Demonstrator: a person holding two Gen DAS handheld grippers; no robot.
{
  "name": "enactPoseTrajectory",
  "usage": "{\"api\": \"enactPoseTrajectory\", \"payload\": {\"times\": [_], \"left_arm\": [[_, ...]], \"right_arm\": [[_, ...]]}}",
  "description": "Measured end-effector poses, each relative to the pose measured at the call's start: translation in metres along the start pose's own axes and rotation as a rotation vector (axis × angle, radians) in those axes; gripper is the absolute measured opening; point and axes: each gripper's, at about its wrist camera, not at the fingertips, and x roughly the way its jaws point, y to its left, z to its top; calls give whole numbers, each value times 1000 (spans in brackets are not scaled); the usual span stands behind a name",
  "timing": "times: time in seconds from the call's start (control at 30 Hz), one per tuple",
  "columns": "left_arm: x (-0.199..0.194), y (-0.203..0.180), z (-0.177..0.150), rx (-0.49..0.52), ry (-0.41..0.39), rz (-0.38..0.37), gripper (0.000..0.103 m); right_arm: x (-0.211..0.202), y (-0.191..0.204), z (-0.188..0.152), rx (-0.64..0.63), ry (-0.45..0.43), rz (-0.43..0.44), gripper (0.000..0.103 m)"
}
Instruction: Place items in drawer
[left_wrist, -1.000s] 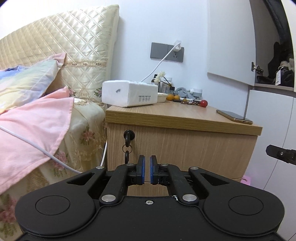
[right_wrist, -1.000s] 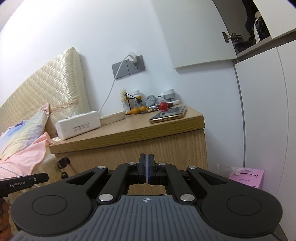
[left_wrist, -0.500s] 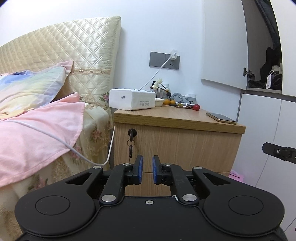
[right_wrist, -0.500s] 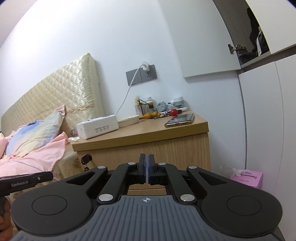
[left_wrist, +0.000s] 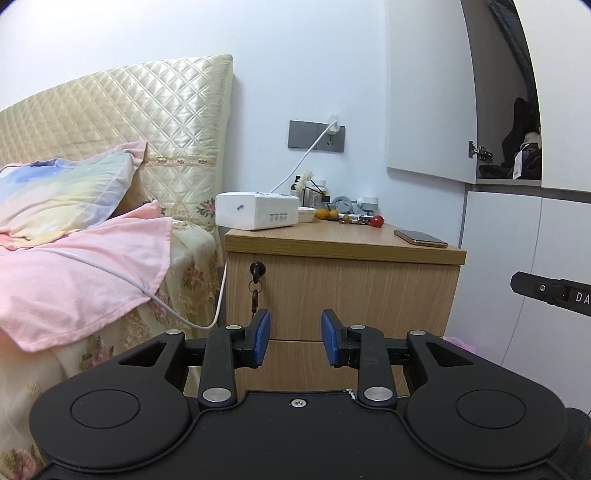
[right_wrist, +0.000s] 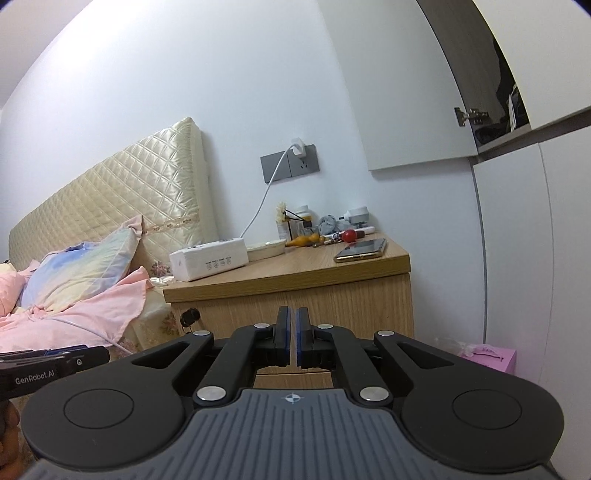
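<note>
Drawer (left_wrist: 343, 295) stays shut before us, key (left_wrist: 257, 268) in its lock. Our left gripper (left_wrist: 295, 338) is opening on nothing; our right gripper (right_wrist: 294, 334) is closed, empty.

A matt, wood-grained finish is shown by the light-brown wooden nightstand (left_wrist: 343, 284). A glossy sheen is seen on the cream quilted satin headboard (left_wrist: 147, 110). Soft matt cloth is presented by the pink blanket (left_wrist: 74, 273). The gold-edged phone (right_wrist: 361, 250) is glassy.
</note>
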Motion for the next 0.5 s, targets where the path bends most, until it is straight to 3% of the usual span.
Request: {"api": "enactPoseTrajectory", "payload": {"times": [0.13, 0.37, 0.4, 0.47, 0.5], "left_arm": [[-7, 0, 0, 5, -5, 3, 32], [-8, 3, 0, 1, -15, 8, 46], [-8, 3, 0, -1, -18, 10, 51], [-9, 2, 1, 4, -30, 18, 61], [-9, 2, 1, 7, -38, 22, 69]], "right_arm": [[-5, 3, 0, -12, 0, 3, 4], [-6, 9, 2, -36, -3, 25, 5], [-6, 9, 3, -39, -3, 27, 12], [-6, 9, 3, -31, -6, 30, 43], [-6, 9, 4, -25, -13, 31, 67]]}}
